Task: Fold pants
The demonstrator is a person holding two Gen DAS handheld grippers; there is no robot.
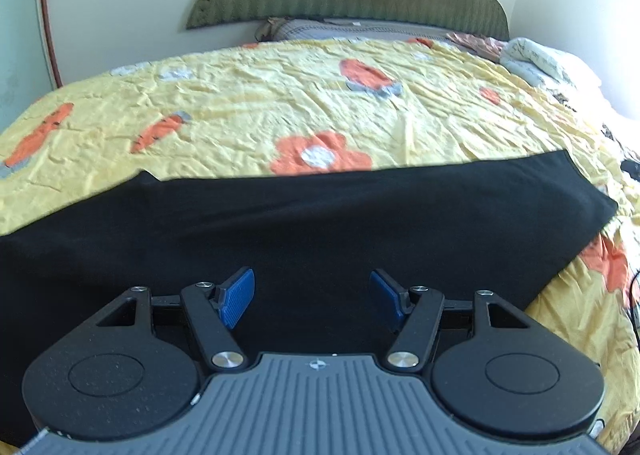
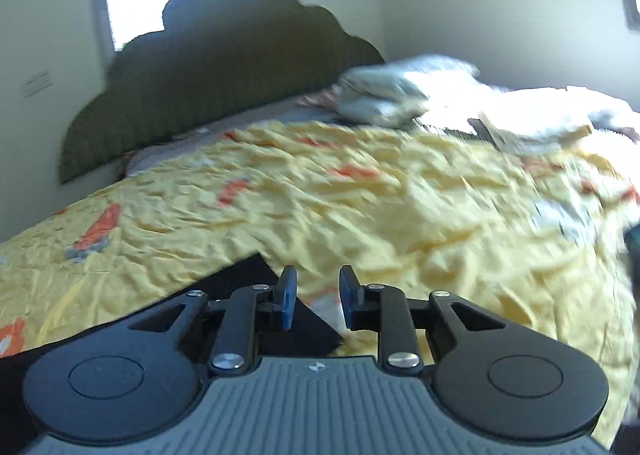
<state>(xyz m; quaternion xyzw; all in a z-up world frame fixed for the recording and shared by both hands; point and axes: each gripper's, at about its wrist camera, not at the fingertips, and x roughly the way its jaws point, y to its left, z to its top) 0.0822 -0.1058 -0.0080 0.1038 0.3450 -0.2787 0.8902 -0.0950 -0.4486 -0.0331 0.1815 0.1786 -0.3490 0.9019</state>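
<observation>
The black pants lie flat on the bedspread just under and ahead of the spread, empty left claw, probably laid out for folding, while the right claw, slightly parted, pinches nothing above their corner.

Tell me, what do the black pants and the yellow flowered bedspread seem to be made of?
Black pants: probably soft knit cotton or jersey, matte; they lie limp with no shine. Yellow flowered bedspread: likely thin woven cotton, matte and printed; fine crisp wrinkles cover it.
</observation>
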